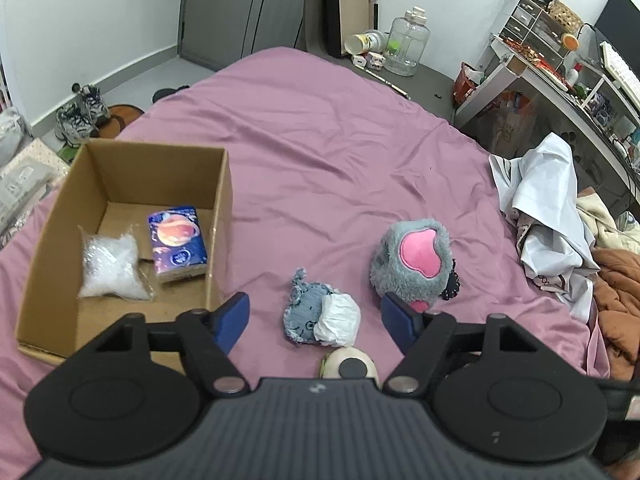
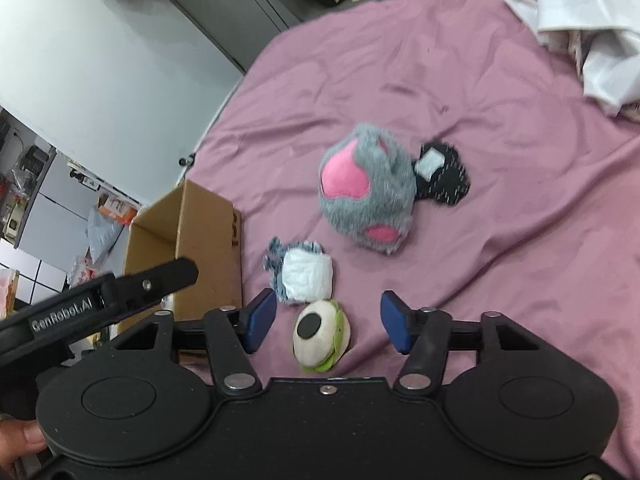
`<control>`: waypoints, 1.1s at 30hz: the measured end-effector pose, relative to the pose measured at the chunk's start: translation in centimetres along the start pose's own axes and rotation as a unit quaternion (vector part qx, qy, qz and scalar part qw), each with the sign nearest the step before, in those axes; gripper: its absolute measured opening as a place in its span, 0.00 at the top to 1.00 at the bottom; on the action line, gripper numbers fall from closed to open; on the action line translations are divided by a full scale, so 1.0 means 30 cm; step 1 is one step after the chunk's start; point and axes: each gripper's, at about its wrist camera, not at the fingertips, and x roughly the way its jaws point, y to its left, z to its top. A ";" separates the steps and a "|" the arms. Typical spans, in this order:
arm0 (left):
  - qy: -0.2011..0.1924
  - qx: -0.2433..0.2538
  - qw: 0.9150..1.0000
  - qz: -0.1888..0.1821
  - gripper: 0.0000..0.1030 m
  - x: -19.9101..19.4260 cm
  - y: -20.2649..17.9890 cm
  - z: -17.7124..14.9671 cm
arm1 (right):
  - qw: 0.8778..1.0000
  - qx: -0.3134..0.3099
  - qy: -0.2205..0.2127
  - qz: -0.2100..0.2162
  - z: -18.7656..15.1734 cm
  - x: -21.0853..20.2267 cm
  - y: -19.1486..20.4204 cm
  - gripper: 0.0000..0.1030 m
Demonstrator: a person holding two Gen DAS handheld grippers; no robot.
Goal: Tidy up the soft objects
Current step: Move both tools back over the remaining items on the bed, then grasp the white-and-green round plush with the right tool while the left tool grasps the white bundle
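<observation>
Both the left gripper [image 1: 316, 320] and right gripper [image 2: 328, 322] hover over the bed [image 1: 320, 152] with jaws spread wide, gripping nothing. The grey plush [image 1: 412, 260] lies at two o'clock of the blue-and-white bundle [image 1: 322, 314]; the cardboard box [image 1: 52, 232] sits at nine o'clock.

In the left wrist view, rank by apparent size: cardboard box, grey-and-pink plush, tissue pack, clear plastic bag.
1. cardboard box
2. grey-and-pink plush
3-4. tissue pack and clear plastic bag look about alike; no ranking.
</observation>
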 end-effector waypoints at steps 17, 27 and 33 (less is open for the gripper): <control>0.040 -0.031 0.998 -0.025 0.57 0.137 0.014 -0.027 | 0.999 0.013 0.036 -0.015 -0.046 0.158 0.014 0.57; 0.061 -0.035 0.997 -0.037 0.57 0.200 0.001 -0.024 | 0.997 -0.021 0.064 -0.026 -0.062 0.236 0.039 0.67; 0.067 -0.032 0.997 -0.032 0.57 0.246 -0.012 -0.017 | 0.997 -0.036 0.063 -0.032 -0.060 0.227 0.049 0.77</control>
